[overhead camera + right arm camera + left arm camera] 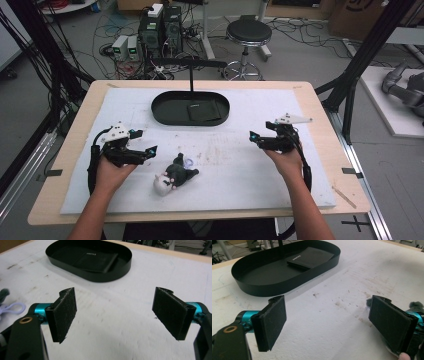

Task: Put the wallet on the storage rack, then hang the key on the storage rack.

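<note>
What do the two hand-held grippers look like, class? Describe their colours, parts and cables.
Both the left gripper and the right gripper have black bodies with a pale grey three-cornered plate on top and small teal accents. In the gripper views, each carries two flat rectangular jaws faced with black, slightly scuffed pads on teal metal mounts, plus a brass-ringed hole. A black cable trails from each. The forearms are bare, without sleeves.

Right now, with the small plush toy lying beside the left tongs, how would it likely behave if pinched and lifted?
The plush toy looks fuzzy and lumpy, so it would probably squash and flop. It seems light for its size. Its thin loop might dangle. The left tongs stand open nearby.
</note>
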A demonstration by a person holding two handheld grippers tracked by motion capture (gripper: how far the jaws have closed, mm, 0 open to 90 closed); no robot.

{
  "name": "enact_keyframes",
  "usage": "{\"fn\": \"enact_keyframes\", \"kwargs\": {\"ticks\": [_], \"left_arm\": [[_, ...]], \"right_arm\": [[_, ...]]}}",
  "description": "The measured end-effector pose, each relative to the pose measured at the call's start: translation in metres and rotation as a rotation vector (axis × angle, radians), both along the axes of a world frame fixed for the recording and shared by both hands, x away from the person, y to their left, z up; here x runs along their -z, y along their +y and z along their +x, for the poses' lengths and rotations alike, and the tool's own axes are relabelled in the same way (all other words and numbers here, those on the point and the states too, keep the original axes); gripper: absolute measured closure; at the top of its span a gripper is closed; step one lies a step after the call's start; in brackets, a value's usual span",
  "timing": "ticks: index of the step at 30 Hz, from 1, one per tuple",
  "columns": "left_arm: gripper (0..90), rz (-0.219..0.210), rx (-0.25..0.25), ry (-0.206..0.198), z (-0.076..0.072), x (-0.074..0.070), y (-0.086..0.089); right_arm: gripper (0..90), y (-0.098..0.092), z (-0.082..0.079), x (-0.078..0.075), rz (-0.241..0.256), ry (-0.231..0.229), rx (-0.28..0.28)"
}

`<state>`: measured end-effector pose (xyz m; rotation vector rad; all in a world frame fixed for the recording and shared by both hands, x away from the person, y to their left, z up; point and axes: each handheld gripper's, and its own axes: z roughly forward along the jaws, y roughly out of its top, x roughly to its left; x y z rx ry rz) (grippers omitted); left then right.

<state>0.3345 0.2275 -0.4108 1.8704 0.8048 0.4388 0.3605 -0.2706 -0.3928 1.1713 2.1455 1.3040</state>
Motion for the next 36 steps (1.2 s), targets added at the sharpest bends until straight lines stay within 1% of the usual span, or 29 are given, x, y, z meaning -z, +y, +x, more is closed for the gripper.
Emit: {"fn": "enact_keyframes", "kwargs": {"ticks": [3, 5, 6, 9, 10, 12, 13, 14, 16, 19, 21, 23, 27, 29, 33, 36], "left_arm": [[14.6, 0.008, 0.003, 0.002, 0.001, 0.001, 0.000], [14.6, 0.004, 0.002, 0.010, 0.002, 0.002, -0.001], [14.6, 0.005, 0.002, 0.011, 0.002, 0.002, -0.001], [14.6, 0.011, 0.000, 0.014, 0.002, 0.003, -0.003], [14.6, 0.010, 0.000, 0.014, 0.002, 0.003, -0.003], [14.6, 0.012, 0.004, 0.011, 0.002, 0.003, -0.004], [14.6, 0.011, 0.007, 0.014, 0.003, 0.003, -0.004], [14.6, 0.012, 0.010, 0.018, 0.004, 0.004, -0.004], [14.6, 0.015, 0.013, 0.025, 0.004, 0.005, -0.006], [14.4, 0.023, 0.016, 0.016, 0.003, 0.004, -0.006], [14.4, 0.017, 0.017, 0.009, 0.001, 0.003, -0.007], [14.4, 0.023, 0.019, 0.006, 0.000, 0.003, -0.006], [14.4, 0.018, 0.013, 0.006, 0.001, 0.004, -0.006], [14.4, 0.020, 0.011, 0.001, 0.003, 0.004, -0.007], [14.4, 0.018, 0.009, -0.012, 0.004, 0.004, -0.009], [14.4, 0.025, 0.014, -0.004, 0.002, 0.003, -0.010]], "right_arm": [[19.3, -0.011, -0.012, 0.010, 0.013, 0.002, 0.001], [19.3, -0.017, -0.019, 0.016, 0.015, -0.019, 0.002], [19.3, -0.017, -0.020, 0.016, 0.012, -0.001, -0.002], [19.2, -0.016, -0.019, 0.016, 0.012, -0.016, -0.010], [19.2, -0.015, -0.019, 0.017, 0.004, -0.020, -0.012], [18.9, -0.012, -0.018, 0.018, -0.016, -0.009, -0.008], [18.7, -0.012, -0.017, 0.019, -0.018, -0.001, -0.008], [18.7, -0.012, -0.017, 0.019, -0.020, -0.002, -0.008], [18.7, -0.012, -0.017, 0.019, -0.020, -0.011, -0.004], [18.8, -0.014, -0.016, 0.019, -0.009, -0.013, 0.004], [18.7, -0.014, -0.014, 0.020, -0.006, -0.009, 0.010], [18.7, -0.014, -0.013, 0.020, -0.009, -0.010, 0.013], [18.8, -0.013, -0.013, 0.020, -0.023, -0.022, 0.025], [18.7, -0.014, -0.014, 0.020, -0.020, -0.019, 0.026], [18.8, -0.018, -0.016, 0.018, -0.009, -0.028, 0.032], [18.8, -0.021, -0.017, 0.017, -0.001, -0.027, 0.039]]}}
